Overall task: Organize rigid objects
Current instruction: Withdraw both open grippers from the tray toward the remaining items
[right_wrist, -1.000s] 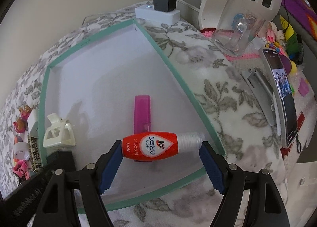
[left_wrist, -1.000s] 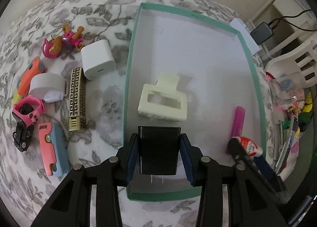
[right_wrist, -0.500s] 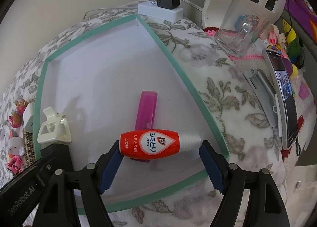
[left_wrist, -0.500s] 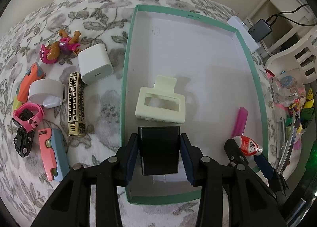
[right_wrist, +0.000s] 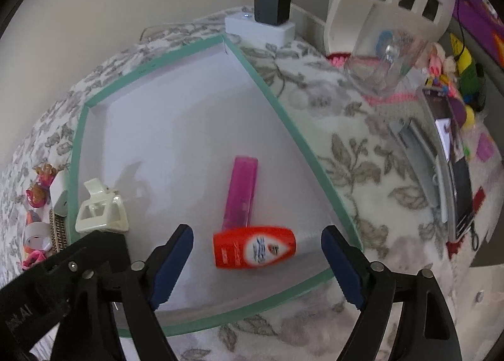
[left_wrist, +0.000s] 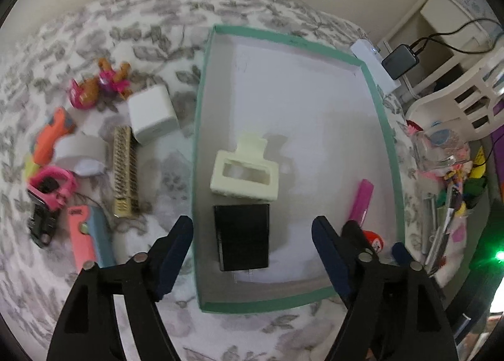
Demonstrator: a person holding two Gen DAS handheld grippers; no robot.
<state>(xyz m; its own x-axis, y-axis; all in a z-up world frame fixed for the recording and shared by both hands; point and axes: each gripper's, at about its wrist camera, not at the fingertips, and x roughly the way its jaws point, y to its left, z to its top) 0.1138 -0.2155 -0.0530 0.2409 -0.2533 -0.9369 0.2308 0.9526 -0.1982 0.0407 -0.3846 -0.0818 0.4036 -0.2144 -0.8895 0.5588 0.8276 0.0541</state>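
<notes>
A green-rimmed white tray [left_wrist: 386, 137] [right_wrist: 277, 99] lies on the floral blanket. In it lie a cream hair claw [left_wrist: 244, 172] [right_wrist: 102, 211], a black charger [left_wrist: 242, 241], a pink stick [left_wrist: 362, 199] [right_wrist: 241, 192] and a red-and-white bottle [right_wrist: 255, 246] [left_wrist: 375, 239]. My left gripper [left_wrist: 252, 251] is open, its jaws apart on either side of the charger. My right gripper [right_wrist: 256, 262] is open, with the bottle lying free between its jaws.
Left of the tray lie a white charger cube [left_wrist: 152, 118], a gold patterned bar [left_wrist: 126, 172], a tape roll [left_wrist: 82, 151], pink and orange toys [left_wrist: 52, 186] and a pink-blue case [left_wrist: 88, 241]. Right of it stand a glass [right_wrist: 384, 59], a phone [right_wrist: 453, 153] and a power strip [right_wrist: 260, 29].
Both grippers opened. The left one let go of the black charger and the right one let go of the bottle; both now lie in the tray. Both grippers drew back slightly.
</notes>
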